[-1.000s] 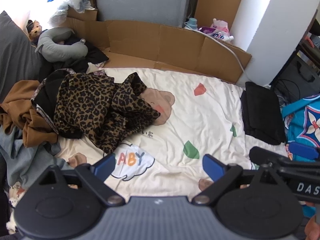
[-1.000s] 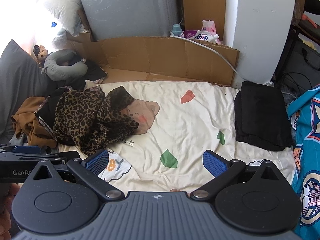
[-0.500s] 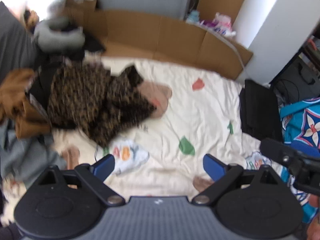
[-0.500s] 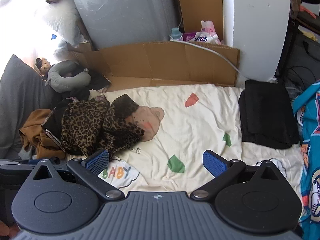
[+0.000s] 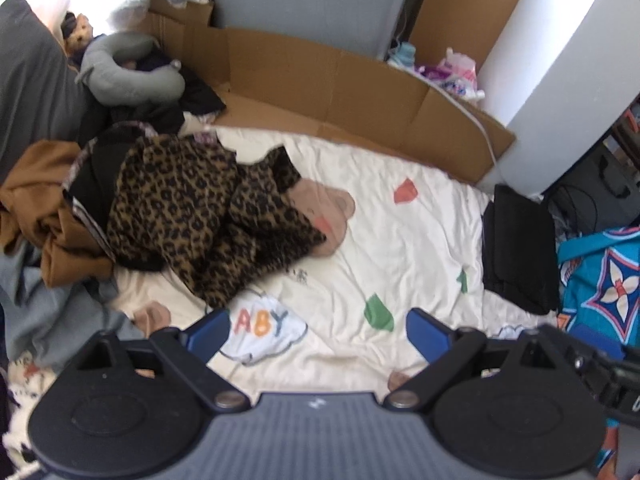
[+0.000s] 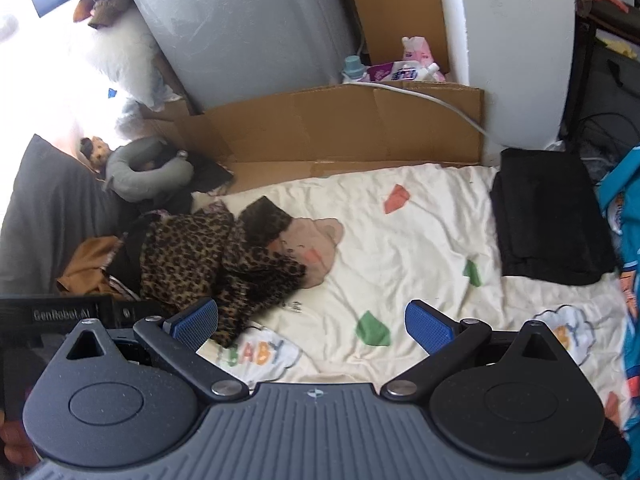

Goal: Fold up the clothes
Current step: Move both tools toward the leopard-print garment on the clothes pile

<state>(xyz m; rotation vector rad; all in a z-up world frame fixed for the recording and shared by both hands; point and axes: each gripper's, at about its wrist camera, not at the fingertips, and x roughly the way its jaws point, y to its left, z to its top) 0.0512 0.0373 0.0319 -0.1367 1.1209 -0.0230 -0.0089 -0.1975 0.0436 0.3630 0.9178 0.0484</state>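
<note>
Both of my grippers hang over the near edge of the cream printed bedsheet [image 5: 400,240], fingers spread wide, nothing between them.

Left gripper [image 5: 318,330]: the leopard-print garment [image 5: 200,216] lies crumpled ahead and to the left, its nearest hem just beyond my left blue finger pad [image 5: 210,326], not touching as far as I can tell. It partly covers a bear print on the sheet.

Right gripper [image 6: 312,322]: the same leopard-print garment [image 6: 216,264] sits ahead-left; its lower tip drops behind my left finger pad [image 6: 196,322], so whether they touch I cannot tell.

Pile at the sheet's left side: brown garment [image 5: 44,216], a black piece with patterned trim under the leopard one, grey-blue cloth [image 5: 48,308] nearer me. How many separate pieces, I cannot make out.

Folded black garment [image 6: 548,220] lies flat at the right edge of the sheet, well apart from the pile.

Behind: cardboard sheets [image 6: 340,128], grey neck pillow [image 5: 128,76].

Right gripper's body shows only as a dark sliver at the right edge of the left view; the left gripper's body is cut off at the left edge of the right view. The left view is slightly soft.
</note>
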